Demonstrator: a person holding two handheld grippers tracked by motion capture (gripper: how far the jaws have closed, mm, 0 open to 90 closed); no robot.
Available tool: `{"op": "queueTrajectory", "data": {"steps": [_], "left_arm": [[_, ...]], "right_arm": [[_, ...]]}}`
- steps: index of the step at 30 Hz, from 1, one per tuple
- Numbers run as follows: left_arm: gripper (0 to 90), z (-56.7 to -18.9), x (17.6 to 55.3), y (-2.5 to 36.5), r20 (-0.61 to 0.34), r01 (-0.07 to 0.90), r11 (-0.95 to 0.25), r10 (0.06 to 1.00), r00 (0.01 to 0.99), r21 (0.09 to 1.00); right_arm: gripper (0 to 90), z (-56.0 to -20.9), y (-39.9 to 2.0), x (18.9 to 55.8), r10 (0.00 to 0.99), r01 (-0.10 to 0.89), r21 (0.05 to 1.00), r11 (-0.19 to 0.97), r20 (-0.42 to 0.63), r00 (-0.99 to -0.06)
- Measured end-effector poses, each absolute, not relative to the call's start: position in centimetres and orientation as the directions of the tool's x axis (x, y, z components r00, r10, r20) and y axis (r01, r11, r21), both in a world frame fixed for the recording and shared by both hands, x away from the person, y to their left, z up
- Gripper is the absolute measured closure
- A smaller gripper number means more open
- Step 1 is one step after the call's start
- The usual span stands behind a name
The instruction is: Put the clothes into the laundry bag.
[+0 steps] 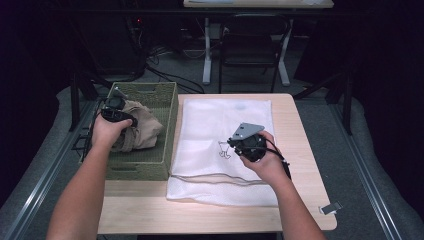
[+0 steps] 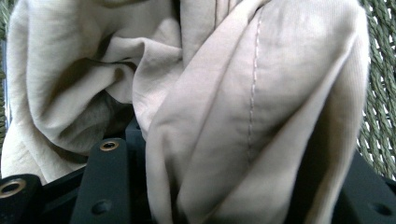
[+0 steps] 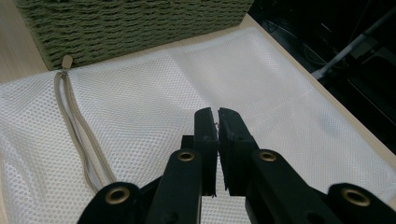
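High view first: your two forearms come in from the near edge of the wooden surface. Your right tool hangs over the middle of the white mesh laundry bag, which lies flat on the surface with its near edge toward you. Your right gripper view shows that tool's jaws drawn almost together, with a thin gap between them; whether they pinch a bit of the mesh I cannot tell. In that view the bag's beige zipper runs as a partly open loop along the mesh, its pull lying just beside the foot of the green woven basket.

On your left side the basket touches the bag's left edge. Your left tool reaches down into it and sits on the beige garment bunched inside. Your left gripper view is close on that cloth: thick folds of the garment, with a stitched seam running down one of them, fill the space between the jaws, which stand about half open and grip the bundle. The basket's woven wall shows just behind the cloth.
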State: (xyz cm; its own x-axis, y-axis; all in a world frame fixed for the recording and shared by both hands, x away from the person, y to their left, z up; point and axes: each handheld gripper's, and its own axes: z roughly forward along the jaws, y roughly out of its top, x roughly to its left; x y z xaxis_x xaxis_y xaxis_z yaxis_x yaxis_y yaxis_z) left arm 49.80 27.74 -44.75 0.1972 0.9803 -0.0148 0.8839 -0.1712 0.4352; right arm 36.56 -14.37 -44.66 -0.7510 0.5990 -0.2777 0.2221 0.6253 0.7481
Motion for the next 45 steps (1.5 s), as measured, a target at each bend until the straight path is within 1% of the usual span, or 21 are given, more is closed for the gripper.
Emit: {"op": "queueTrajectory", "data": {"steps": [4, 7, 9, 12, 19, 22, 26, 32, 37, 41, 45], "left_arm": [[45.3, -44.4, 49.7, 27.9, -0.029, 0.884, -0.168, 0.979, 0.2, 0.436], [45.2, -44.2, 49.5, 27.7, -0.039, 0.882, -0.162, 0.979, 0.199, 0.442], [45.2, -44.0, 49.5, 27.6, -0.037, 0.879, -0.163, 0.979, 0.2, 0.447], [45.2, -43.5, 49.4, 27.5, -0.035, 0.876, -0.164, 0.979, 0.201, 0.453], [45.1, -42.0, 48.8, 27.4, -0.035, 0.868, -0.167, 0.978, 0.206, 0.467], [45.1, -41.5, 48.6, 27.4, -0.036, 0.864, -0.165, 0.978, 0.207, 0.475], [45.1, -40.8, 48.2, 27.5, -0.04, 0.863, -0.167, 0.977, 0.211, 0.477], [45.2, -39.9, 47.7, 27.4, -0.04, 0.855, -0.171, 0.975, 0.218, 0.489], [45.1, -38.9, 47.3, 27.1, -0.044, 0.852, -0.184, 0.971, 0.235, 0.49], [45.1, -38.4, 47.1, 26.7, -0.037, 0.846, -0.191, 0.97, 0.241, 0.497], [45.1, -38.0, 46.9, 26.5, -0.046, 0.844, -0.192, 0.968, 0.248, 0.501]], "right_arm": [[83.6, -44.8, -14.3, 36.6, 0.593, 0.219, 0.745, 0.63, -0.28, -0.755], [80.5, -44.9, -14.2, 36.6, 0.59, 0.222, 0.744, 0.63, -0.273, -0.76], [79.3, -45.1, -14.1, 36.6, 0.587, 0.228, 0.741, 0.631, -0.264, -0.765], [74.9, -45.5, -13.9, 36.7, 0.58, 0.238, 0.735, 0.635, -0.249, -0.776], [69.6, -46.3, -13.3, 36.7, 0.563, 0.249, 0.708, 0.66, -0.248, -0.788], [66.8, -46.8, -13.0, 36.8, 0.561, 0.263, 0.704, 0.66, -0.229, -0.795], [65.1, -47.6, -12.6, 36.6, 0.556, 0.263, 0.695, 0.669, -0.233, -0.797], [62.9, -49.3, -12.8, 35.9, 0.539, 0.272, 0.69, 0.671, -0.201, -0.818], [60.2, -50.7, -12.9, 35.4, 0.537, 0.28, 0.682, 0.676, -0.195, -0.821], [59.9, -51.5, -13.0, 35.2, 0.535, 0.278, 0.671, 0.688, -0.21, -0.818], [59.9, -52.1, -13.2, 35.0, 0.542, 0.291, 0.671, 0.682, -0.197, -0.817]]}}
